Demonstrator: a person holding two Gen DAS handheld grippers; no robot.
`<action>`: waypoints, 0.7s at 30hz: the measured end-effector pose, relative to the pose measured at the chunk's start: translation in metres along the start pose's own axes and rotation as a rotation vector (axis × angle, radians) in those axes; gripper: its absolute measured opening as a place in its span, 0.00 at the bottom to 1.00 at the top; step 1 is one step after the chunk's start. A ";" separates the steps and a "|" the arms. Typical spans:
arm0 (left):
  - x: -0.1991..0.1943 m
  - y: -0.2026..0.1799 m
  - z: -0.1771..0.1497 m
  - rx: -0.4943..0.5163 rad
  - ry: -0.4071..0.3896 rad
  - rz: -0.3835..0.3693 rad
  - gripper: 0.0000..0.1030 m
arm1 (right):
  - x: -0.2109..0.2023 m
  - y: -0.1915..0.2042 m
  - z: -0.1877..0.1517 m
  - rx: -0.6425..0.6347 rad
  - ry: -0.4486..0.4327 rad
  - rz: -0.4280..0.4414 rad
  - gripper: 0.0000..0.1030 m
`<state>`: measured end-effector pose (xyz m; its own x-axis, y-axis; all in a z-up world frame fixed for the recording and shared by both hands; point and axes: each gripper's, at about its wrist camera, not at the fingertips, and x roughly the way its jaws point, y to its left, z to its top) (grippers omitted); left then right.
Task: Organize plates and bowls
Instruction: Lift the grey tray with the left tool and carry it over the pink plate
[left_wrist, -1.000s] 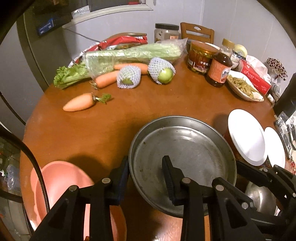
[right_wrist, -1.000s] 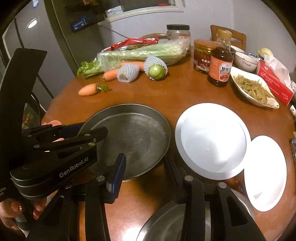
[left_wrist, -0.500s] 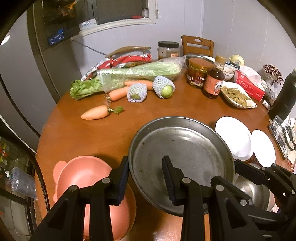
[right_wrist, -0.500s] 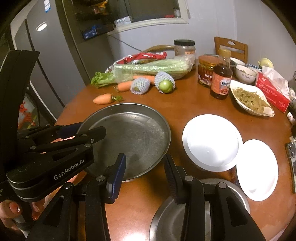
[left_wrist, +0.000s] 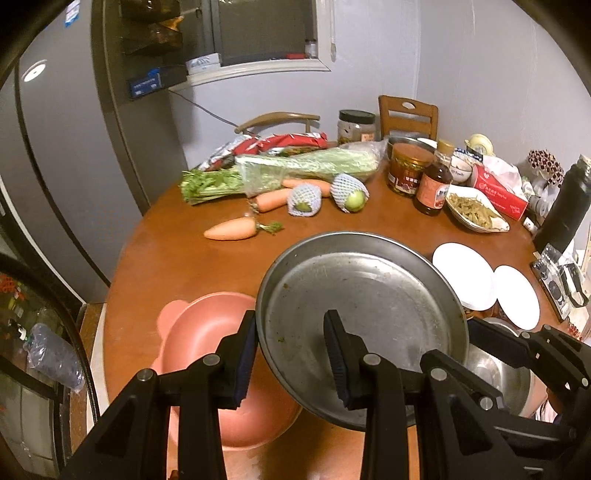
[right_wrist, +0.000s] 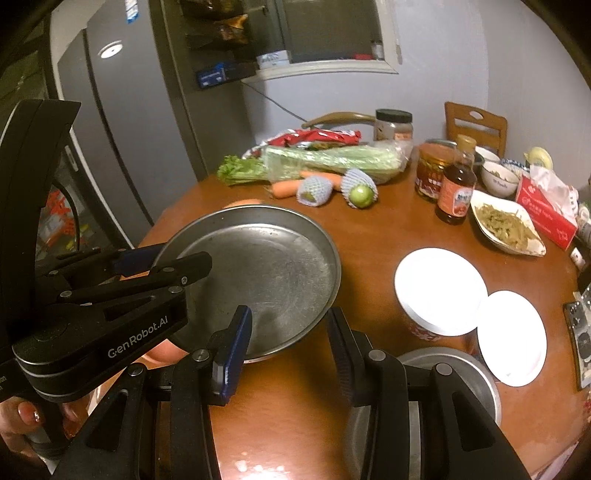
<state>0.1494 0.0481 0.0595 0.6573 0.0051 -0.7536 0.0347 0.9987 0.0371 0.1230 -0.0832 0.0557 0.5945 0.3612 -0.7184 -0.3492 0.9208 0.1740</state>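
You have the big metal pan (left_wrist: 364, 321) up off the round table (left_wrist: 177, 266), with both tools holding its near edge. Your left gripper (left_wrist: 290, 354) is pinched on the rim, one finger inside the pan and one outside. Your right gripper (right_wrist: 290, 349) has its fingers a bit apart with the pan's edge between them, but I cannot tell if they press on it.

The pink bowl (left_wrist: 207, 328) sits right under the pan's left side. A metal bowl (right_wrist: 454, 373) sits near the pan's right side. Two white plates (right_wrist: 439, 291) lie past the pan's right side, one a bit over the other.

Nothing is stacked yet, I think. The pan, bowls and plates all wait to be sorted.
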 end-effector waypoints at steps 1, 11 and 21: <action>-0.003 0.003 -0.001 -0.003 -0.006 0.002 0.35 | -0.002 0.004 0.000 -0.005 -0.004 0.005 0.43; -0.024 0.035 -0.017 -0.030 -0.028 0.030 0.35 | -0.012 0.040 -0.001 -0.048 -0.035 0.031 0.43; -0.033 0.074 -0.033 -0.087 -0.042 0.060 0.35 | -0.005 0.077 0.000 -0.112 -0.050 0.050 0.42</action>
<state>0.1055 0.1231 0.0655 0.6874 0.0643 -0.7234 -0.0697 0.9973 0.0225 0.0929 -0.0140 0.0726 0.6089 0.4153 -0.6758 -0.4559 0.8805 0.1303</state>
